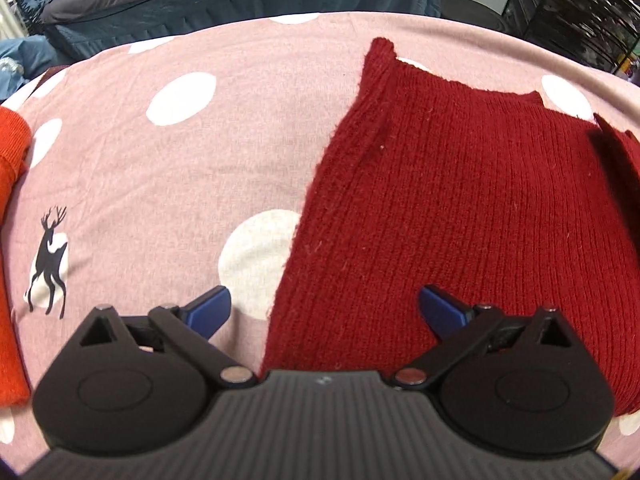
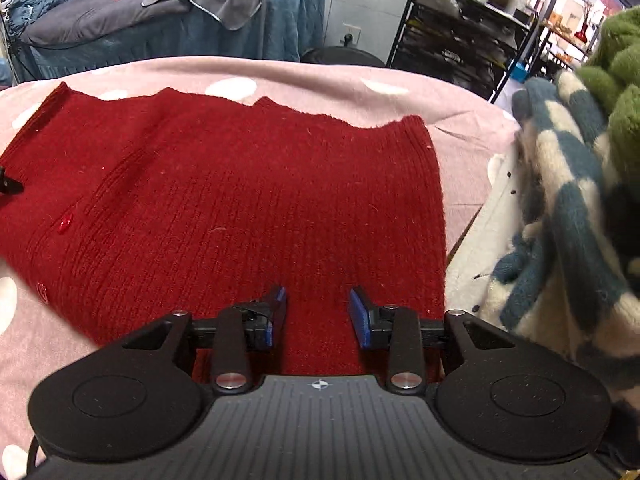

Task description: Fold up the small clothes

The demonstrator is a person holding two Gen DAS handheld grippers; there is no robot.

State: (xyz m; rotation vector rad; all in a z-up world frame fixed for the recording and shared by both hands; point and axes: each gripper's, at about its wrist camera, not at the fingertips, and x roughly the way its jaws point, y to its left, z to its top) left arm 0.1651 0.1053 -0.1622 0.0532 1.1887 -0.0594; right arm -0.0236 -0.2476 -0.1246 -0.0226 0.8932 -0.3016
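A dark red knitted garment (image 1: 460, 200) lies flat on the pink polka-dot sheet (image 1: 180, 152). It also shows in the right wrist view (image 2: 240, 192), with red buttons along its left part. My left gripper (image 1: 324, 312) is open wide and empty, over the garment's near left edge. My right gripper (image 2: 318, 312) is open and empty, just above the garment's near right part.
An orange garment (image 1: 10, 200) lies at the sheet's left edge. A pile of clothes (image 2: 568, 208), striped blue and cream with a green piece on top, sits at the right. A bed with blue covers (image 2: 160, 20) and black shelves (image 2: 460, 32) stand behind.
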